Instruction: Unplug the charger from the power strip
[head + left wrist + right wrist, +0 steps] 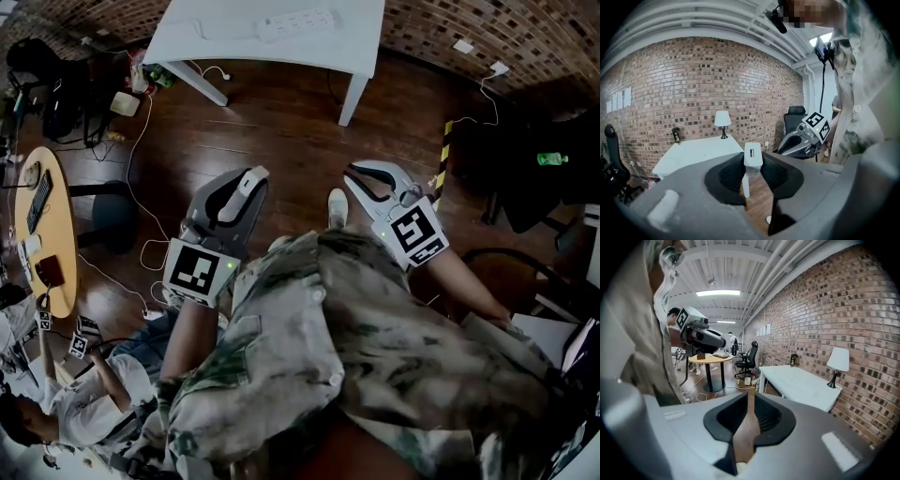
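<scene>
Head view, one charger (753, 155) clamped in left gripper (247, 184), one power strip (295, 22)

Glossy wood floor (272, 122), rough brick wall (693, 79) — smooth plastic charger (753, 157).

White charger (753, 153) between the black pads of the grey left gripper (753, 164), whose marker cube (200, 272) is black-and-white squared; far off, white table (272, 52) and white power strip (295, 23), dark brown plank floor (272, 131), red-brown brick wall (693, 84); near, cream shirt (375, 356) blotched grey-green.
</scene>
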`<state>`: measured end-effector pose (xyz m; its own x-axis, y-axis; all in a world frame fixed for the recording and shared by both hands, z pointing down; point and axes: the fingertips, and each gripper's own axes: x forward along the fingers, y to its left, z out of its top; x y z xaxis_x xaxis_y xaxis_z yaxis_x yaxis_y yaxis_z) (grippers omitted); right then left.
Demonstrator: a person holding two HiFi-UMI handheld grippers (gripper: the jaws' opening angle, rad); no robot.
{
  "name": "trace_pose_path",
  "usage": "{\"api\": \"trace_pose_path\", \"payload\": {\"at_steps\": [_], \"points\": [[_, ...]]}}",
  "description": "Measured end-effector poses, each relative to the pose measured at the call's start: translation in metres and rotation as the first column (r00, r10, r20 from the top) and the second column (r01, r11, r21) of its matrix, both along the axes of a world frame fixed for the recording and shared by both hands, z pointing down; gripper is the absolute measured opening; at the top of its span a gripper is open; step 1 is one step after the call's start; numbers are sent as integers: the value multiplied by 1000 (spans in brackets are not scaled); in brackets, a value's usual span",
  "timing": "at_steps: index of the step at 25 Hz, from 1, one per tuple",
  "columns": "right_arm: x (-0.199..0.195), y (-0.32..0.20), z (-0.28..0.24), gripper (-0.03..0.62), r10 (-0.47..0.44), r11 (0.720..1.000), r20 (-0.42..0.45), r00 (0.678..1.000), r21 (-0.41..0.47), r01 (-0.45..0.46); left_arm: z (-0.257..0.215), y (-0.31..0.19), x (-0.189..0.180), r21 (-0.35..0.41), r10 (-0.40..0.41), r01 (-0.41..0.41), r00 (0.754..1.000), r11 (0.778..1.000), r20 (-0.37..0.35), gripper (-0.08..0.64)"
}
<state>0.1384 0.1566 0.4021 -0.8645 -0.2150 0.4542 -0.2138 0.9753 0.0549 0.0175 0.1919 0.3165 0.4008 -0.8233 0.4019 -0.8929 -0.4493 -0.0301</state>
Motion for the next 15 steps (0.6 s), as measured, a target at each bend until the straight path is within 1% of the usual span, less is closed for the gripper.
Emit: {"api": "trace_pose_path", "payload": {"at_steps": [3,6,8,11,15], "points": [[-9,39,-11,51,31,999,28,999,-43,-30,-6,38,-7,18,10,-9,1000,1000,-29,104],[-23,80,-26,56,59,998,36,998,-37,-57,-7,78,-18,26,38,-36,996,999,-80,104],[-30,108,-35,64,73,997,30,997,-26,-72,-2,103,-23,24,59,-57,993,998,-98,104],[-27,140,-40,72,101,995,19,995,-24,-100,12,129,-23,1,91,-91,989,996,-118,104],[-15,174,-48,74,100,995,19,995,-14,-100,11,153,-11,14,119,-118,983,993,-143,104]]}}
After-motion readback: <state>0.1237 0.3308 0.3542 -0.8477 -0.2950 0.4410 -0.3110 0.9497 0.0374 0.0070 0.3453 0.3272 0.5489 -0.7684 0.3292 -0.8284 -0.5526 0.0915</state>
